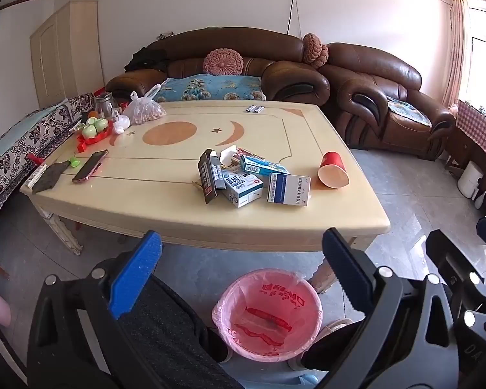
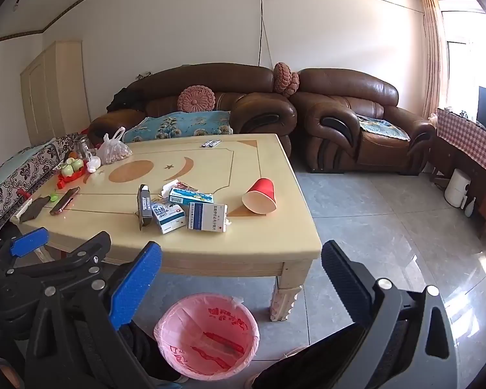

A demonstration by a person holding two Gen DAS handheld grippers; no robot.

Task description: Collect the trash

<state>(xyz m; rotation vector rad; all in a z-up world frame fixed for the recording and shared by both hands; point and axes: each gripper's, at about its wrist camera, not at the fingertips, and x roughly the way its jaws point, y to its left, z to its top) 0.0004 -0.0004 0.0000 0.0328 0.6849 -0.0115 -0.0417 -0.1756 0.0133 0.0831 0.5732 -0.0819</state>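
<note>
A: Living room; cream wooden coffee table (image 1: 165,201) set before a brown leather sofa (image 1: 230,64).
B: Red paper cup (image 1: 333,170) is tipped on its side near the table's right edge, long axis pointed at the cameras, mouth nearest, pale inside shown.
A: Pile of small cardboard boxes (image 1: 243,178) seen just left of it. Pink-lined round bin (image 1: 267,314) stood on the floor below.
B: Left gripper (image 1: 243,253) and right gripper (image 2: 241,265): jaws held wide apart, nothing gripped.

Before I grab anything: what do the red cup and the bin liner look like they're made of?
Red cup: probably paper, matte red outside, pale inside, lying tipped on its side on the table.
Bin liner: thin pink plastic film, translucent and crinkled, red print, folded over the bin's rim.
</note>
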